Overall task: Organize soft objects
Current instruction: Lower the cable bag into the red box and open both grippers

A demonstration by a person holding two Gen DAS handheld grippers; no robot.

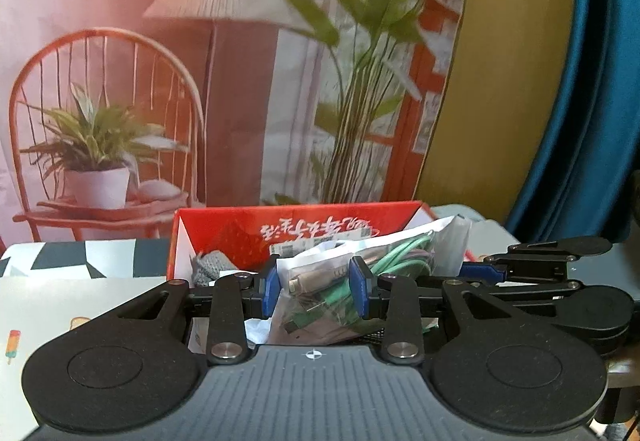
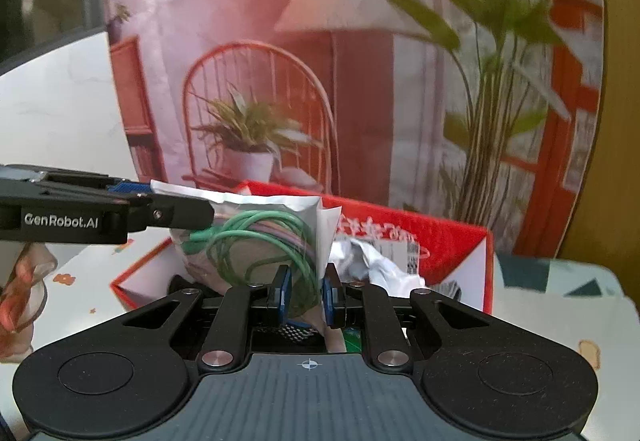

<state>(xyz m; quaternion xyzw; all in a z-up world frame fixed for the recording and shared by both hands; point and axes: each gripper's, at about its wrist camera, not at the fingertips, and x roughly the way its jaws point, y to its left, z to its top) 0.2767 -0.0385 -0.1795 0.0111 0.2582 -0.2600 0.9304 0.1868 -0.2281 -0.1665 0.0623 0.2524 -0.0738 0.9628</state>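
Observation:
A clear plastic bag of green cables [image 1: 320, 289] hangs between both grippers, just in front of an open red box [image 1: 304, 229]. My left gripper [image 1: 316, 291] is shut on the bag's near end. My right gripper [image 2: 306, 293] is shut on the bag's other end [image 2: 260, 241]. The right gripper shows from the side in the left wrist view [image 1: 488, 271], and the left gripper shows in the right wrist view [image 2: 160, 209]. The red box [image 2: 440, 241] holds a grey knitted item [image 1: 208, 265] and crumpled white paper [image 2: 376, 261].
The box stands on a table with a patterned cloth [image 1: 60, 305]. A printed backdrop of a chair, lamp and plants [image 1: 240, 81] hangs close behind. A blue curtain [image 1: 592, 101] is at the right. A person's hand [image 2: 24, 281] shows at the left.

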